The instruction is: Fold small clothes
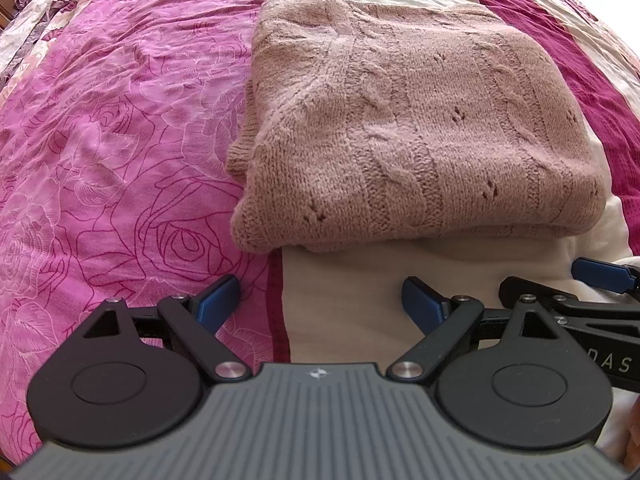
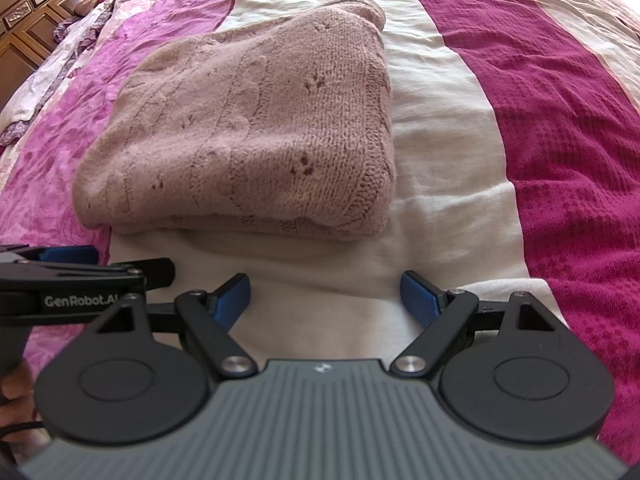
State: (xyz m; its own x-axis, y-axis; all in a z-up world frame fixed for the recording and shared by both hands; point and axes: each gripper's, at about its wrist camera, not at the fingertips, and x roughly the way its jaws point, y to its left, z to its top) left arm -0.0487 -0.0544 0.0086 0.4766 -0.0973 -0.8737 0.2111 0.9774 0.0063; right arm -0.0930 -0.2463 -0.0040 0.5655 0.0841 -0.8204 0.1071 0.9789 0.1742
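A dusty-pink knitted sweater (image 1: pixel 416 128) lies folded into a thick rectangle on the bed; it also shows in the right wrist view (image 2: pixel 256 136). My left gripper (image 1: pixel 320 300) is open and empty, just in front of the sweater's near edge, over the cream stripe. My right gripper (image 2: pixel 326 300) is open and empty, also a little short of the near edge. The right gripper's blue finger (image 1: pixel 596 274) shows at the right of the left wrist view. The left gripper's body (image 2: pixel 76 280) shows at the left of the right wrist view.
The bedspread has a pink rose-print part (image 1: pixel 100 152), a cream stripe (image 2: pixel 436 152) and a dark magenta stripe (image 2: pixel 560 120). A wooden headboard (image 2: pixel 28 20) stands at the far left, with a floral pillow (image 2: pixel 76 36) beside it.
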